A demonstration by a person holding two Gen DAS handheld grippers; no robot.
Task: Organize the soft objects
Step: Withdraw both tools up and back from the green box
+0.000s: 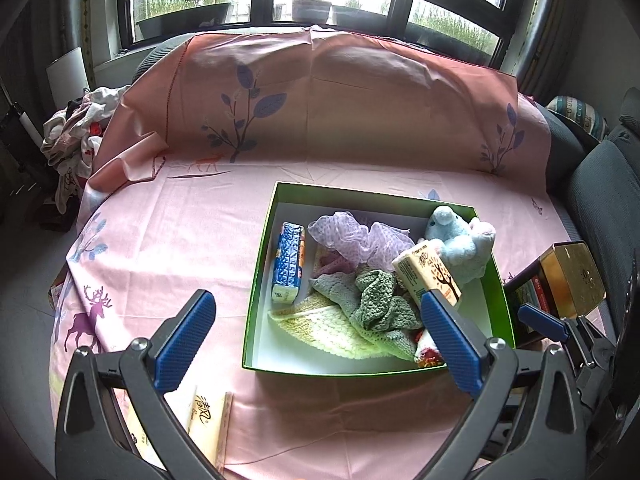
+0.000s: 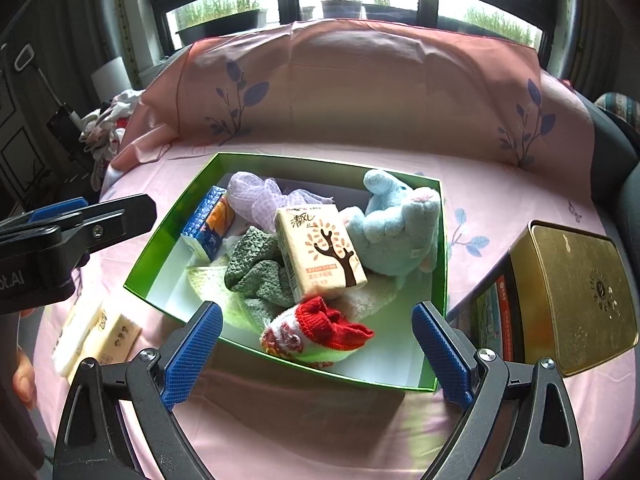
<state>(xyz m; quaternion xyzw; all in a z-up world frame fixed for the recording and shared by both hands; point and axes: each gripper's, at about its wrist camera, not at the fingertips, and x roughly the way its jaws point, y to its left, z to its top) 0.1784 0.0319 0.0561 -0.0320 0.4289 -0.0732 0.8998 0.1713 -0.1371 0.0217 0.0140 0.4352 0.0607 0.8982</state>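
Left gripper [image 1: 316, 338]: jaws wide apart, empty, at the green box's [image 1: 262, 240] near-left rim.
Right gripper [image 2: 316, 350]: jaws wide apart, empty, at its near rim.
Box contents: blue plush toy [image 2: 394, 224], beige tissue pack [image 2: 320, 254], green cloth [image 2: 256, 266], red sock [image 2: 320, 326].
Tablecloth's [image 2: 520, 196] near-left edge: one loose tissue pack [image 2: 98, 334].

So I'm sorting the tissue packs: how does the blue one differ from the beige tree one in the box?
The blue tissue pack leans at the green box's left wall; the beige tree pack sits tilted atop the cloths. Blue looks slimmer, beige broader. Both lie inside the box.
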